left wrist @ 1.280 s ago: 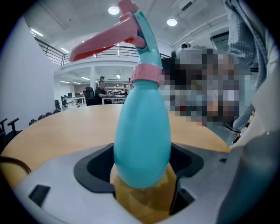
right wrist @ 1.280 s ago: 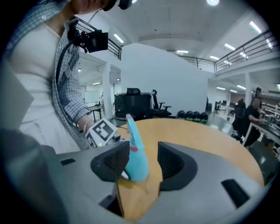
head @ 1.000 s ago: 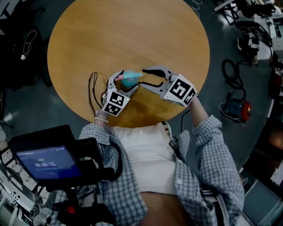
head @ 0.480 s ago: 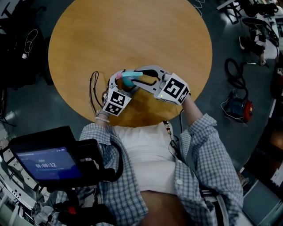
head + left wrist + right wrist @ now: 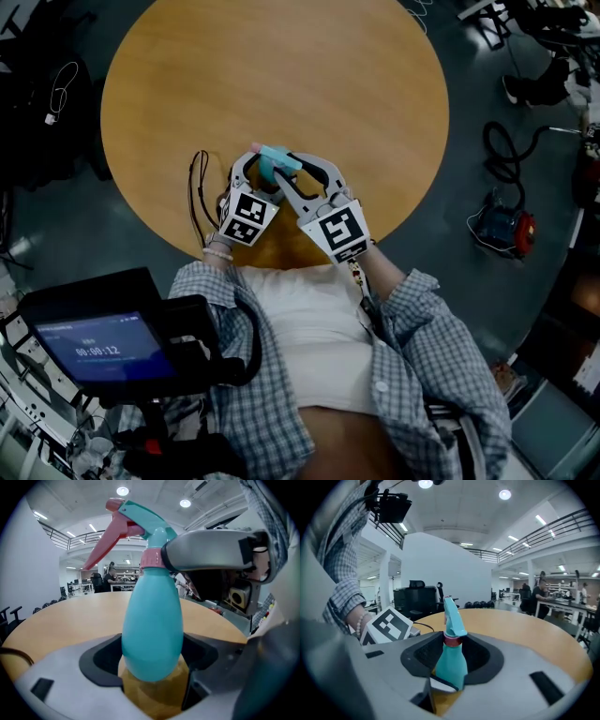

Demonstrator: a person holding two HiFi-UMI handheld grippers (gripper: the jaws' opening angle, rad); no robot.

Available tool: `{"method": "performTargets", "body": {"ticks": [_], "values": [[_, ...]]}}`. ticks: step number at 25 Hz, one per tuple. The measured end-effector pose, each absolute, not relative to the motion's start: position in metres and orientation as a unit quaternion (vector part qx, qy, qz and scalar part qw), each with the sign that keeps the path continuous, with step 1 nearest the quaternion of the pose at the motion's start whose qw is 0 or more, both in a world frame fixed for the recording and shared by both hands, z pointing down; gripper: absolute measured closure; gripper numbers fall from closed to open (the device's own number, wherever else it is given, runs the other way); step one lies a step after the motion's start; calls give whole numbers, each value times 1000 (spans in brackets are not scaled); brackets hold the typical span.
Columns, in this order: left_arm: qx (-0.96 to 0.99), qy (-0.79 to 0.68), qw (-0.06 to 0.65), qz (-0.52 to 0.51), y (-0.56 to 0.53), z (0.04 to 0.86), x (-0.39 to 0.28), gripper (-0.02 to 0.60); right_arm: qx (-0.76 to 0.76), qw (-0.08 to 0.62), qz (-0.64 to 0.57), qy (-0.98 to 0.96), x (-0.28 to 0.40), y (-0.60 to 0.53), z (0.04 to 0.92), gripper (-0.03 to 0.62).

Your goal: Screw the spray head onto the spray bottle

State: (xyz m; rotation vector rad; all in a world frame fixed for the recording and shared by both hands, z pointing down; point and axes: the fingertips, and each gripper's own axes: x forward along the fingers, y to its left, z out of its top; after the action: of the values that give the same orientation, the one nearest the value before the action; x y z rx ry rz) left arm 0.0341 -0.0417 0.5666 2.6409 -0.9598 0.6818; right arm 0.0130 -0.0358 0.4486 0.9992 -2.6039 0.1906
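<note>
Keeps the spray bottle [image 5: 152,630] upright over the near part of the table [image 5: 281,75], clamped round its belly in the left gripper [image 5: 263,174] so the body cannot spin. Brings the right gripper [image 5: 453,645] in from the near right onto the pink collar [image 5: 151,558] under the spray head [image 5: 146,521], jaws just closed in around it, since turning that ring drives the thread. Appears to pinch it, though the contact looks small there. Shows in the left gripper view one right finger against the collar and the trigger [image 5: 104,543] pointing far-left. Gives in the head view only a teal patch between both grippers. Confirms from the right gripper view the collar centred between its jaws.
</note>
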Motion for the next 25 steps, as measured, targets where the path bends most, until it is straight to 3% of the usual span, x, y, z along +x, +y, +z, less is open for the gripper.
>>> {"method": "performTargets", "body": {"ticks": [7, 25], "values": [[905, -333, 123, 236, -44, 567, 34, 206, 435, 178, 73, -879, 14, -37, 450, 477], [907, -329, 121, 234, -42, 567, 35, 206, 144, 231, 55, -961, 47, -32, 444, 456]]}}
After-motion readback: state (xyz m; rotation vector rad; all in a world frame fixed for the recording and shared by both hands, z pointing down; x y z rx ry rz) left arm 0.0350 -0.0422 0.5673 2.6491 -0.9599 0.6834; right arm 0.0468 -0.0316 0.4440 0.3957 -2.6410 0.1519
